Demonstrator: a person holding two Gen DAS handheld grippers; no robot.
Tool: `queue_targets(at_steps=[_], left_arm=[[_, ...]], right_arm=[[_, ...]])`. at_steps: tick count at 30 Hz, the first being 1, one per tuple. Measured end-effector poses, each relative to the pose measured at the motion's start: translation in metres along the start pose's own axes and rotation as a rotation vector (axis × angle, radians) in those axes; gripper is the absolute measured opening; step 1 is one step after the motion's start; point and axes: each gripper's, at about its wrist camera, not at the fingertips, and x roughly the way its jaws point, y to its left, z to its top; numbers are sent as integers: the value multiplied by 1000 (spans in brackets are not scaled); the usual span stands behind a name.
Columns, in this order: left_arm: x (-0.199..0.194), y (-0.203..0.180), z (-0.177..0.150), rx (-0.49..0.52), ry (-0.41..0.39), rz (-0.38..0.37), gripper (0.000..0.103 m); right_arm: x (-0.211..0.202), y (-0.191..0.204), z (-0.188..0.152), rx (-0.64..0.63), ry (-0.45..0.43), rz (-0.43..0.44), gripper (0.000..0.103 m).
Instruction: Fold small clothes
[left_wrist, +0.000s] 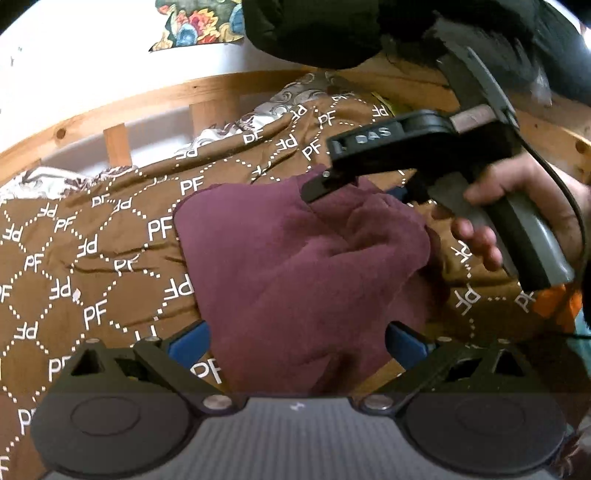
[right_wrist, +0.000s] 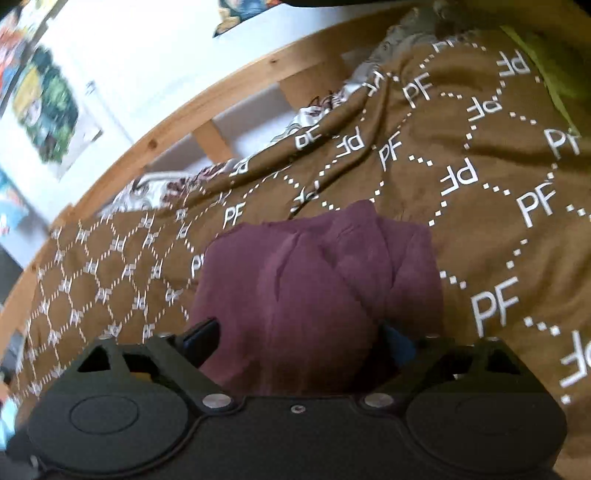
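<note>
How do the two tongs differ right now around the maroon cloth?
The left tongs sit at the near edge of the maroon cloth; the right tongs sit over its far side. The left tongs' blue pads show clearly; the right tongs' pads are mostly hidden. Both are open, cloth between their fingers.

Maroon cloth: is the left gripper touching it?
Cannot tell. In the left wrist view the maroon cloth runs between the left gripper's wide-open blue fingers, but no contact shows plainly.
</note>
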Motion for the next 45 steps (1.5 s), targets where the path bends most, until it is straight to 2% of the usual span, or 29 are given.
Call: queue_targets(at_steps=[2,4,6,7,8,9,11,14,18,21,25,27,28,31,33,34,36,38,42,45], left_arm=[[-3,-2,-1,29,-32,-5,93],[-5,-7,-1,82,-59,-1,77],[-5,-13,-2,115,-67,-1,56],[-5,-17,-2,128,-72,-1,53],[-5,-19,-3,137,-78,1,46],[-5,-22,-3,146,-82,1,40],[-5,-24,-2,143,-86,-14,34],[-6,-24,2,117,-94,-47,30],[-6,-29,9,116,-113,-90,29],[0,-43,13,151,-119,-89,29],[16,-59,13,199,-75,-72,30],[23,-61,9,202,-47,-86,38],[23,-61,6,202,-47,-95,40],[20,-60,-1,174,-63,-109,60],[18,-57,-1,138,-66,-135,75],[15,-56,-1,115,-70,-145,79],[9,-50,-2,57,-79,-152,95],[0,-42,-4,-18,-87,-138,103],[-20,-19,-11,-220,-74,-135,102],[-31,-1,-19,-384,-56,-112,102]], right_arm=[[2,2,2,-4,-13,-8,80],[4,3,3,-14,-22,-15,77],[8,2,2,-32,-23,-35,75],[10,2,1,-45,-28,-56,68],[12,2,0,-61,-36,-79,59],[13,-1,0,-75,-63,-98,54],[13,-4,-1,-79,-74,-116,35],[6,-3,-1,-112,-105,-121,18],[-17,10,-2,-263,-207,-148,15],[-29,14,5,-321,-275,-173,15],[-29,4,14,-331,-265,-193,15],[-23,-3,11,-352,-246,-211,15],[-20,-6,8,-361,-235,-223,15],[-10,-16,-5,-376,-213,-258,23],[-13,-23,-10,-360,-223,-259,33],[-17,-25,-11,-351,-234,-262,39],[-28,-29,-15,-334,-254,-252,46],[-41,-34,-17,-315,-270,-240,62],[-73,-44,-30,-250,-327,-215,77],[-97,-44,-49,-226,-369,-156,94]])
